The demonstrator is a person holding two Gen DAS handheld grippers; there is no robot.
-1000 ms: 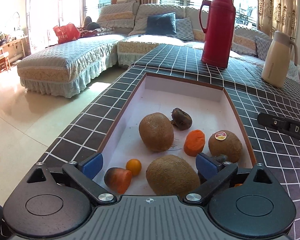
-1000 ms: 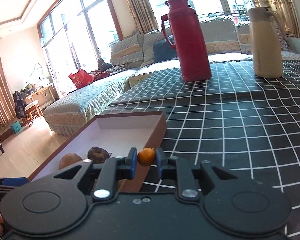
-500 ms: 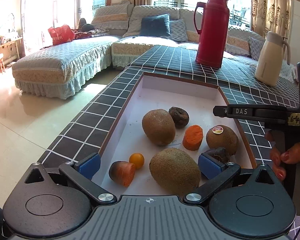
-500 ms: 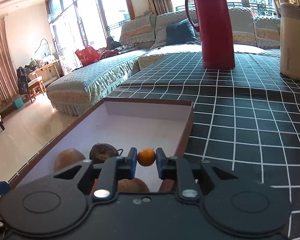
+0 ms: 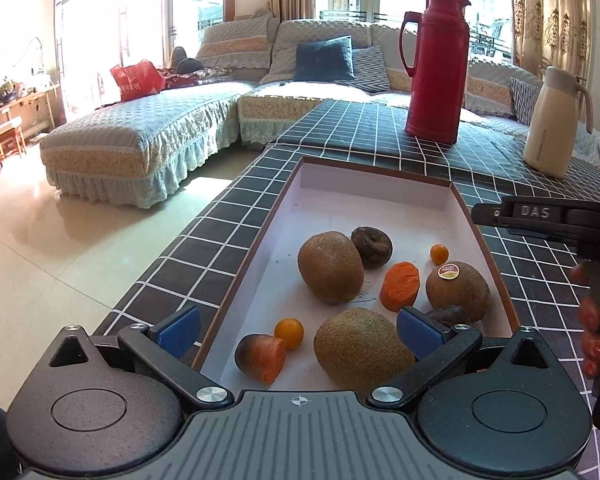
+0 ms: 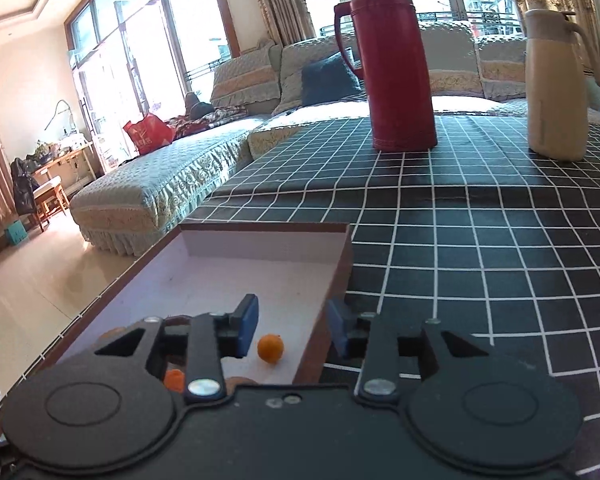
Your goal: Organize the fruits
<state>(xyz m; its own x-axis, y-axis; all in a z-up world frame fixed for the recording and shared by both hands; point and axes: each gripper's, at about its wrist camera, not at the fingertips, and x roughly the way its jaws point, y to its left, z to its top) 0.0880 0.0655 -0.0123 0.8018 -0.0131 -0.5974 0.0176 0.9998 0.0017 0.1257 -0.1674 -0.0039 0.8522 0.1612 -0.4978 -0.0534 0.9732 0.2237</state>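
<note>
Table under a black grid cloth, holding pretty much everything. Shallow brown box with a white inside sitting on it, long side running away from the left camera. Red thermos and cream jug standing upright further back, well apart from the box.

Inside the box, biggest first: three kiwis, one at the near end, one mid-left, one on the right with a sticker on top. Dark wrinkly fruit touching the mid-left kiwi on its far side. Orange chunk between the mid-left and stickered kiwis. Another chunk with a blackened end near the front-left corner, small orange touching it. Second small orange lying loose on the box floor near the right wall, just beyond the stickered kiwi.

Left gripper hovering over the near end of the box, jaws spread wide, nothing between them. Right gripper straddling the right wall, jaws wide apart and empty too, that second small orange on the floor below the gap, closer to the left pad.
</note>
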